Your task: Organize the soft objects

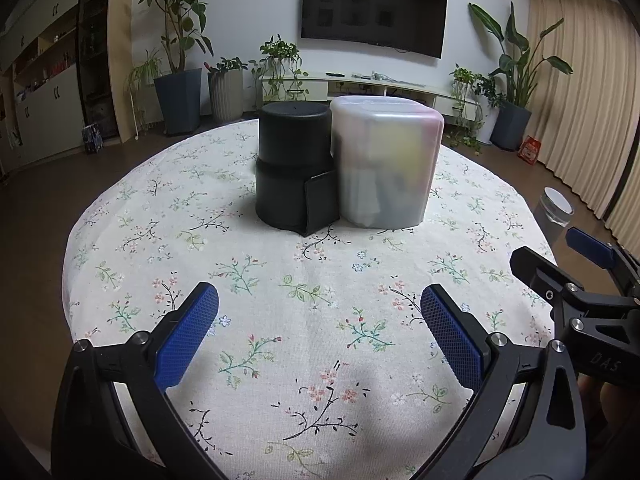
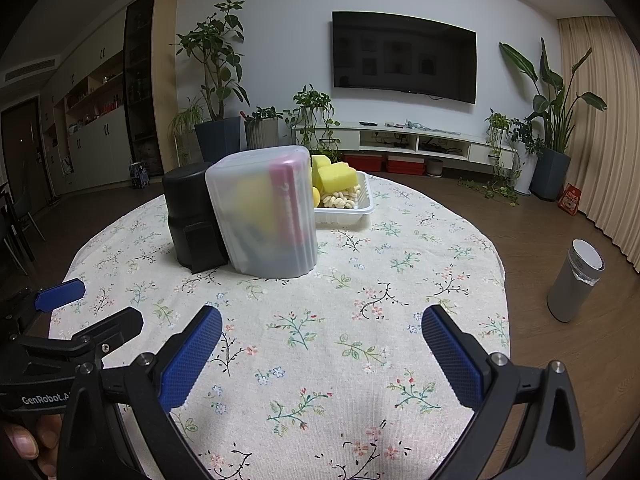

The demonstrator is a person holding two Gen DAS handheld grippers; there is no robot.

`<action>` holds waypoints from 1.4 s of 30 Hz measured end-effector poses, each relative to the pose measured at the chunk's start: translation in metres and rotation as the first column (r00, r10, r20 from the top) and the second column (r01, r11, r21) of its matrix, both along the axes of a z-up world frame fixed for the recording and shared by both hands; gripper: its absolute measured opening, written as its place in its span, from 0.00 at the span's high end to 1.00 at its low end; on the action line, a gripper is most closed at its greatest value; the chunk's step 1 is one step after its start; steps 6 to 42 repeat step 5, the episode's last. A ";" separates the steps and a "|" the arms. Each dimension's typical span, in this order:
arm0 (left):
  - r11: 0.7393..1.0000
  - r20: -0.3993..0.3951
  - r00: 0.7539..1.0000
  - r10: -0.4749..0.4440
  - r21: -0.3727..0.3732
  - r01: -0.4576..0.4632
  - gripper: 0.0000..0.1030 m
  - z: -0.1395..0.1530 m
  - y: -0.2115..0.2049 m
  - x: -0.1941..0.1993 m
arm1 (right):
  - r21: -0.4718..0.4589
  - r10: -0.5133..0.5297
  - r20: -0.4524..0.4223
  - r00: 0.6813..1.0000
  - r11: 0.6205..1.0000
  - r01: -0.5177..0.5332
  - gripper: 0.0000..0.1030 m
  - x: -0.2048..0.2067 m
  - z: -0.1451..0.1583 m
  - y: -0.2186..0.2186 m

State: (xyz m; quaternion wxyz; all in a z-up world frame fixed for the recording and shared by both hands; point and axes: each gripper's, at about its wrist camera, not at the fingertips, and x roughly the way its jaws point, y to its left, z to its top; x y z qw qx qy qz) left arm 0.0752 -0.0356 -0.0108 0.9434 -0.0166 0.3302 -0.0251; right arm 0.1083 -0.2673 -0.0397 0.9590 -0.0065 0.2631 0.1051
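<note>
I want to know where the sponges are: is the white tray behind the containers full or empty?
Full: in the right wrist view the white tray holds yellow sponge blocks piled above its rim.

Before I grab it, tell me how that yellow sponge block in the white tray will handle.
The yellow sponge block looks porous, so it will probably squash under the pads and weigh little. It sits heaped on other pieces in the white tray, so lifting it may shift them. Its flat faces suggest it will not roll.
</note>
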 end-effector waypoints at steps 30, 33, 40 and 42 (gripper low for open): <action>1.000 0.002 1.000 -0.003 -0.007 0.004 0.00 0.000 0.000 0.000 | -0.001 0.000 0.000 1.000 1.000 0.000 0.01 0.000 0.000 0.000; 1.000 0.002 1.000 -0.003 -0.007 0.004 0.00 0.000 0.000 0.000 | -0.001 0.000 0.000 1.000 1.000 0.000 0.01 0.000 0.000 0.000; 1.000 0.002 1.000 -0.003 -0.007 0.004 0.00 0.000 0.000 0.000 | -0.001 0.000 0.000 1.000 1.000 0.000 0.01 0.000 0.000 0.000; 1.000 0.002 1.000 -0.003 -0.007 0.004 0.00 0.000 0.000 0.000 | -0.001 0.000 0.000 1.000 1.000 0.000 0.01 0.000 0.000 0.000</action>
